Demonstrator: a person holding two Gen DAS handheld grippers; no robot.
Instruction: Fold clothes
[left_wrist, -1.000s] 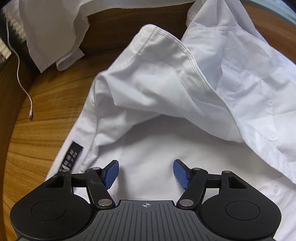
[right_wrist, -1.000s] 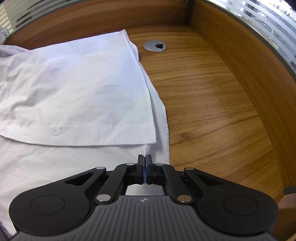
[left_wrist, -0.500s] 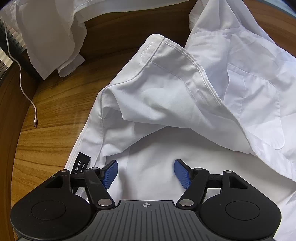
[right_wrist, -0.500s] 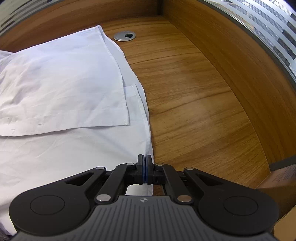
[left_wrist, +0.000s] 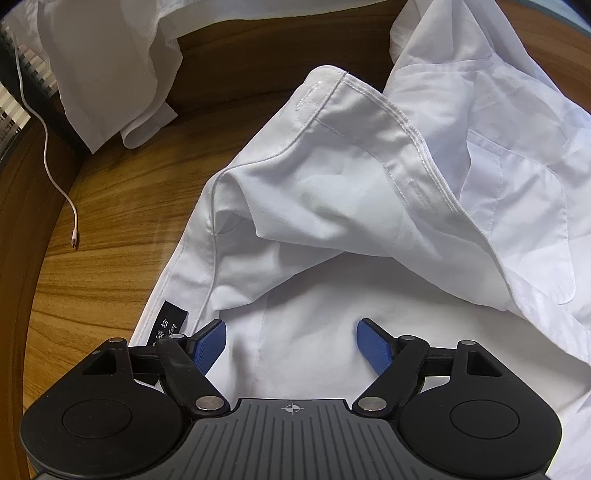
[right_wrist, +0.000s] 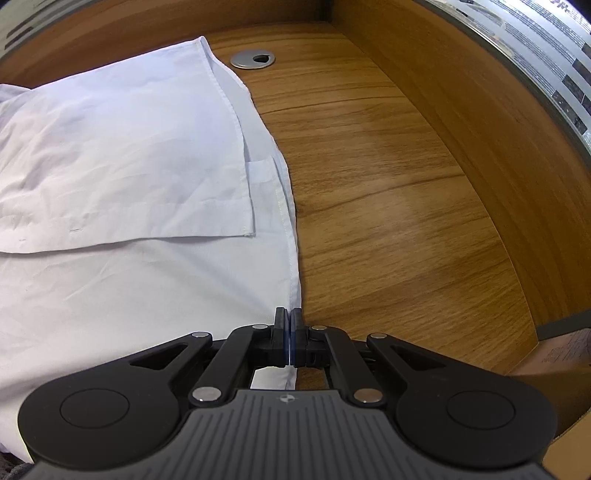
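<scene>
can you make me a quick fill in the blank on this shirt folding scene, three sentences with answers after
1. The left claw hangs over the white shirt with its blue fingers ____.
2. The right claw is shut on the shirt's ____.
3. The black label is sewn to the ____.

Missing words: open; edge; shirt

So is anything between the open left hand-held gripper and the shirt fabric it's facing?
Nothing visible. The left hand-held gripper is open with bare white shirt fabric directly between and ahead of its fingers. The black label sits off to its left, and the white cable lies apart on the wooden desk.
</scene>
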